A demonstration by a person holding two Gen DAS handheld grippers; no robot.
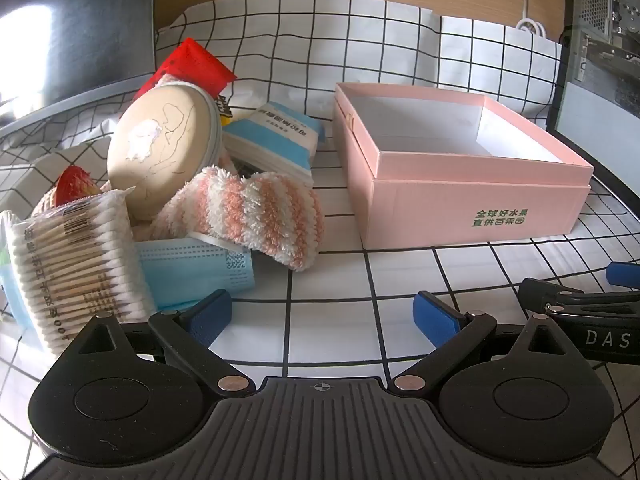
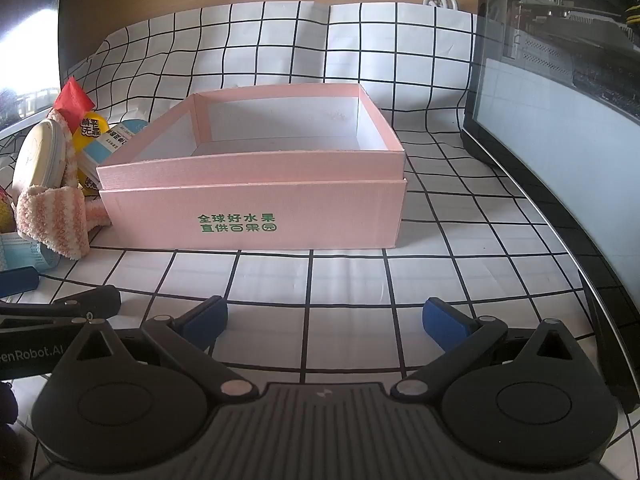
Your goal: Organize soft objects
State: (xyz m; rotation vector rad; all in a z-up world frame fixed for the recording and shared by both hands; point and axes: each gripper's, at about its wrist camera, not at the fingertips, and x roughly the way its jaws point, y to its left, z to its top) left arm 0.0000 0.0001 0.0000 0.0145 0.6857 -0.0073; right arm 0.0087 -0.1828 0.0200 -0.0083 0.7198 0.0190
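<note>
Item: pink-and-white striped fluffy sock [image 1: 256,210], plush pile, folded, long axis running from 10 toward 4 o'clock; lies at 11 o'clock from the left gripper [image 1: 323,314], near it and well nearer than to the right gripper [image 2: 326,318], from which it sits far off at 10 o'clock. Beneath it: pale blue pleated face mask [image 1: 196,268], thin and limp. Adjoining heap: clear crinkly packet of cotton swabs [image 1: 76,268], round beige zipped pouch [image 1: 164,148] leaning upright, blue-and-white soft tissue pack [image 1: 280,140], red foil wrapper [image 1: 192,66]. Destination, by judgement: open pink rigid cardboard box [image 1: 472,204], empty, white inside, at 1 o'clock from the left gripper. Base: white black-gridded cloth [image 1: 332,280]. Both grippers: jaws spread wide, holding nothing.
</note>
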